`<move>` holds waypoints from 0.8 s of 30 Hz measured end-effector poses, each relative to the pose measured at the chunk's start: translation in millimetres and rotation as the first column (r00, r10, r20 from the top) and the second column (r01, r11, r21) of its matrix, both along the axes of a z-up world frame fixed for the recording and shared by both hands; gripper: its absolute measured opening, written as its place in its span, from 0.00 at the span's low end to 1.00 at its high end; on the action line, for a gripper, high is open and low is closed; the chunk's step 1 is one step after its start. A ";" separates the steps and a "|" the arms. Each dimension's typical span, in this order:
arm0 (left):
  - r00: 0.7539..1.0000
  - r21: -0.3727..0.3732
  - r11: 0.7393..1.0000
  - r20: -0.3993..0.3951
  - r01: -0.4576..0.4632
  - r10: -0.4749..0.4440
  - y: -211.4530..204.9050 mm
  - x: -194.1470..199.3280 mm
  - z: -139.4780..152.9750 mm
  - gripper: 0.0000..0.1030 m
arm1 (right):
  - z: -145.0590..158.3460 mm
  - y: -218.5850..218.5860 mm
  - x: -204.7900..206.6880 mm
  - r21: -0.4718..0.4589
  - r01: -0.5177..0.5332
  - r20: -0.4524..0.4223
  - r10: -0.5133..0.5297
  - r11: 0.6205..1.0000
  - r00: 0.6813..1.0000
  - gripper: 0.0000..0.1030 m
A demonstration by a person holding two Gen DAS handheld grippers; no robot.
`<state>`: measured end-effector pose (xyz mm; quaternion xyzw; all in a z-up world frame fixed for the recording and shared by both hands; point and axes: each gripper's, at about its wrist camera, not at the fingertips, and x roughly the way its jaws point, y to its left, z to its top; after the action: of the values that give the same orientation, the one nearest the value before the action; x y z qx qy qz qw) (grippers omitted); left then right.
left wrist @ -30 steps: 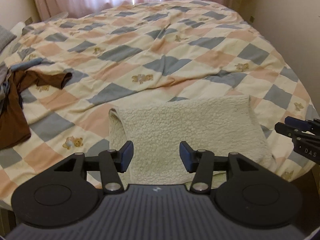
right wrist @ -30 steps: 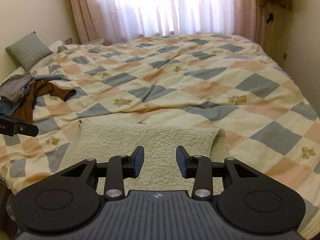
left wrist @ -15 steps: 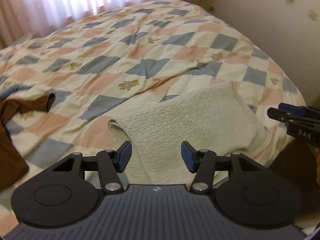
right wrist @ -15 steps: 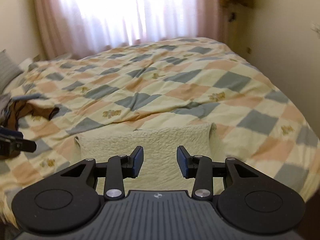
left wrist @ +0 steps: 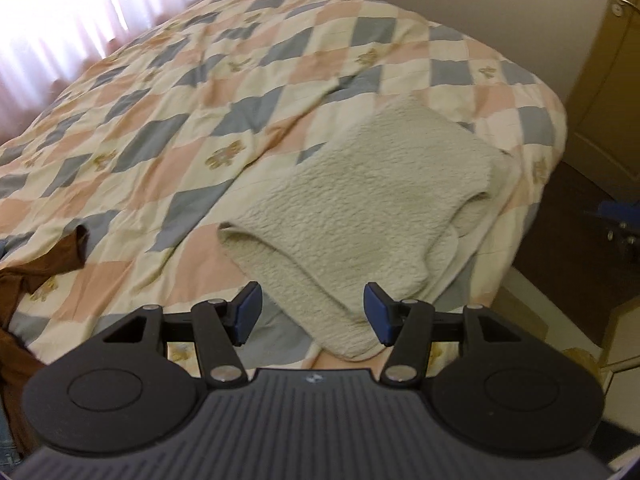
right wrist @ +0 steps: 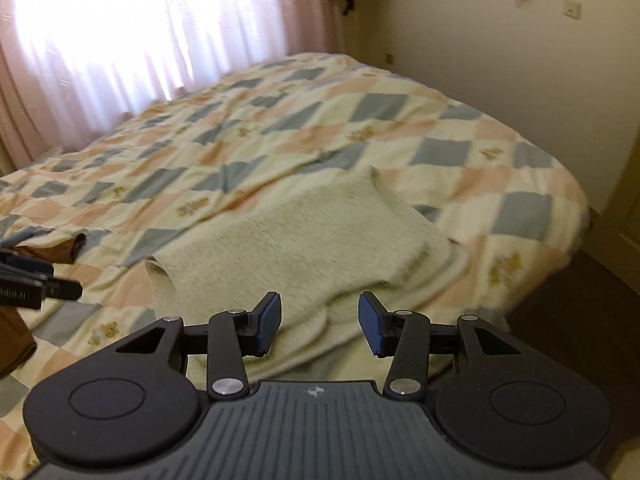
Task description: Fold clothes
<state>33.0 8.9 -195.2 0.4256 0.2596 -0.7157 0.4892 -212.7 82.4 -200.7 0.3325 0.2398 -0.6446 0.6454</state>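
Both sets of fingers are spread wide with nothing between them. Left gripper (left wrist: 311,313) hovers at the bottom center of its frame, blue pads apart, right over the near corner of the cream fleece garment (left wrist: 360,216), not clearly touching it as far as I can see. Right gripper (right wrist: 319,323) is the same deal: fingers apart, empty, hanging above the near edge of the fleece (right wrist: 304,244).

That garment looks folded into a chunky rectangle, fuzzy sherpa-type texture, lying in the middle of both frames near the foot edge of the bed (left wrist: 532,92). One lower layer sticks out past the top layer on the right side, so the edges aren't perfectly lined up. It sits on a checkered quilt (right wrist: 440,152) with blue, peach and cream diamonds and little bear prints.

Brown clothing (left wrist: 24,280) is bunched at the left edge. In the right wrist view the left gripper's tip (right wrist: 36,290) pokes in at mid left. Pink curtains (right wrist: 120,40) glow in the upper left.
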 end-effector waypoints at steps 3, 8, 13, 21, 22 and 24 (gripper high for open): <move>1.000 -0.002 1.000 -0.016 0.017 -0.017 5.8 -15.2 1.4 0.50 | 0.7 -0.8 -6.2 0.046 0.027 -0.024 -0.026 0.999 0.999 0.45; 1.000 0.001 1.000 -0.004 0.028 -0.028 14.7 -37.4 -0.4 0.50 | 5.4 -4.5 -13.8 0.054 -0.001 -0.025 0.002 0.999 1.000 0.45; 1.000 -0.022 1.000 0.007 0.006 -0.006 23.6 -45.7 -2.6 0.51 | 6.0 -2.1 -21.7 0.027 -0.039 -0.008 0.039 0.999 0.999 0.46; 1.000 -0.032 0.999 0.030 -0.005 0.006 10.3 -23.1 -10.5 0.51 | 6.2 -6.3 -20.0 0.034 -0.041 -0.017 0.041 0.999 0.999 0.46; 0.999 -0.035 0.999 0.039 0.006 -0.005 6.2 -19.3 -13.5 0.51 | 5.1 -7.9 -18.4 0.037 -0.036 -0.013 0.037 0.999 0.999 0.46; 0.998 -0.039 0.999 0.055 0.030 -0.027 -2.2 -11.8 -19.4 0.51 | -0.4 -12.7 -13.4 0.052 -0.025 -0.007 0.025 0.998 1.000 0.46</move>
<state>21.2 6.7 -214.5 0.4389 0.2259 -0.7157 0.4941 -226.1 69.8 -201.0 0.3437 0.2630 -0.6312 0.6436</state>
